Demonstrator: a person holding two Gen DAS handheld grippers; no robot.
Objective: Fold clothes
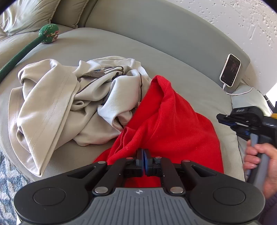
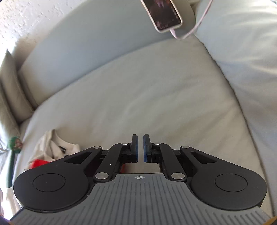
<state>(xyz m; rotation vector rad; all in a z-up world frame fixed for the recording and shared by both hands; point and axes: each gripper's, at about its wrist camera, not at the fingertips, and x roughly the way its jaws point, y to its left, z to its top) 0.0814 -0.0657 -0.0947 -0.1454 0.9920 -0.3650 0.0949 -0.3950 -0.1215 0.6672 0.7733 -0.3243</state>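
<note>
A red garment (image 1: pixel 166 124) lies crumpled on the grey sofa seat (image 1: pixel 107 43), its near edge pinched in my left gripper (image 1: pixel 143 152), which is shut on it. A heap of beige and white clothes (image 1: pixel 69 97) lies to its left, touching it. My right gripper (image 2: pixel 140 138) hovers over bare cushion (image 2: pixel 138 90) with its jaws nearly together and nothing between them; it also shows at the right edge of the left wrist view (image 1: pixel 223 119). Parts of the beige clothes (image 2: pixel 55 143) and red garment (image 2: pixel 39 163) show at the lower left of the right wrist view.
A phone (image 1: pixel 230 72) on a white cable leans against the sofa back at the right; it also shows in the right wrist view (image 2: pixel 162 13). A green stick with a round padded head (image 1: pixel 49 33) lies at the far left. A patterned rug (image 1: pixel 8 181) is below the seat.
</note>
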